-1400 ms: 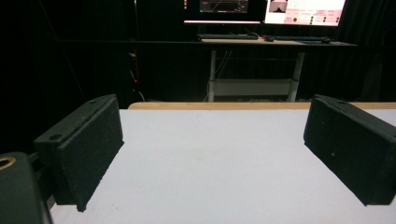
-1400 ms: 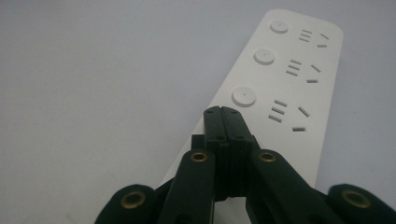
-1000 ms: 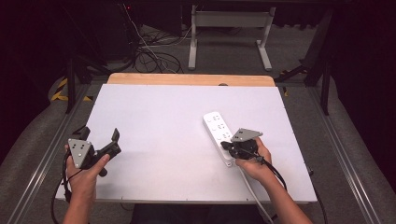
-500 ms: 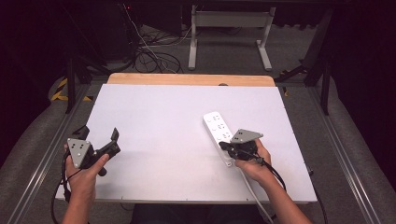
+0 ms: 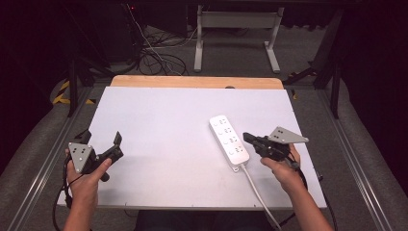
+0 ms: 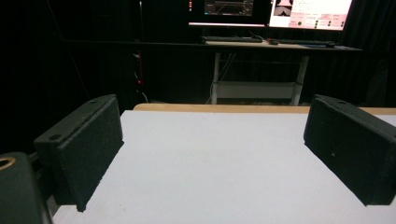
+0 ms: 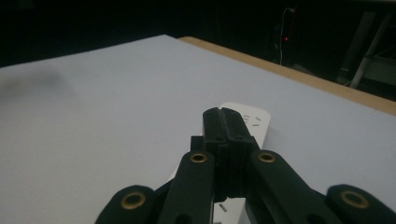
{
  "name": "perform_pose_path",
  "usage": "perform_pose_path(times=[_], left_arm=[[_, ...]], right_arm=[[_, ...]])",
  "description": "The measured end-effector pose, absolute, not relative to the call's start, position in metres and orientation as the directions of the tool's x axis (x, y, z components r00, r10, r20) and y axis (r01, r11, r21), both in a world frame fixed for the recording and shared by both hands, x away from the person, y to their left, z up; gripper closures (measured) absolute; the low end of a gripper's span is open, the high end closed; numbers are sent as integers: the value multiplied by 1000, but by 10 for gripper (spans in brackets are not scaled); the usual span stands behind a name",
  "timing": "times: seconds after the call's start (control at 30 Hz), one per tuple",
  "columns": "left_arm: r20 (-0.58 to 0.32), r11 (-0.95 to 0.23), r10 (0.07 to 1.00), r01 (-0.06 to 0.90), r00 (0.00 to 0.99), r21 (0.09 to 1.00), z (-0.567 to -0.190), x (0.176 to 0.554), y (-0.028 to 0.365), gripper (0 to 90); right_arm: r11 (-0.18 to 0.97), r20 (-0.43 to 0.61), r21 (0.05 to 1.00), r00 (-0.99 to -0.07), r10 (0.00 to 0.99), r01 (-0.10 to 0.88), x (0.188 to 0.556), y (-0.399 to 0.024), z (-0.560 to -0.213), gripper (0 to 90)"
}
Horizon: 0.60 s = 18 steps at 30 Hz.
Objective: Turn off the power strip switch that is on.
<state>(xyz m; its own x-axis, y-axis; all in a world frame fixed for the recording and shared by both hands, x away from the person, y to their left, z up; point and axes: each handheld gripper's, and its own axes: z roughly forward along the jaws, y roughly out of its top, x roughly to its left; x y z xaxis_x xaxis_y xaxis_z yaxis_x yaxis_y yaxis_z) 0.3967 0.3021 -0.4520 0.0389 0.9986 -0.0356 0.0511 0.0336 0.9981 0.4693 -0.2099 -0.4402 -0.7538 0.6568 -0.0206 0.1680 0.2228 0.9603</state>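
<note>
A white power strip (image 5: 229, 140) lies on the white table (image 5: 163, 120), right of centre, and its white cable (image 5: 257, 192) runs off the front edge. My right gripper (image 5: 246, 136) is shut with nothing between its jaws. Its tip sits just right of the strip's near half. In the right gripper view the closed jaws point over the power strip (image 7: 254, 117), with the right gripper (image 7: 222, 113) above it. My left gripper (image 5: 101, 137) is held open near the table's front left corner. In the left gripper view, the left gripper (image 6: 212, 149) has bare tabletop between its pads.
A wooden strip (image 5: 195, 82) borders the table's far edge. Beyond it stand a desk frame (image 5: 235, 38) and loose cables (image 5: 154, 55) on the floor. Monitors (image 6: 308, 9) glow on a desk far ahead. Metal rails (image 5: 356, 159) run along both sides.
My right gripper has drawn back to the right, off the near end of the power strip. The strip and the left gripper have stayed put.
</note>
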Motion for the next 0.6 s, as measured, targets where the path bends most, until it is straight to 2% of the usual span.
perform_pose_path(times=[0.17, 0.2, 0.33, 0.6], left_arm=[[-44, 42, 998, 48, 37, 998, -451, 396, 303, 52], [-48, 46, 998, 47, 35, 998, -451, 396, 303, 52], [-48, 46, 998, 47, 34, 998, -451, 396, 303, 52], [-49, 48, 998, 47, 31, 998, -451, 396, 305, 52]], right_arm=[[155, -15, 980, -732, 681, 124, 460, -235, -436, 900], [88, 7, 992, -721, 693, 95, 458, -245, -433, 900], [7, 46, 997, -703, 709, 72, 456, -257, -432, 900], [-55, 50, 998, -683, 729, 14, 445, -277, -437, 900]])
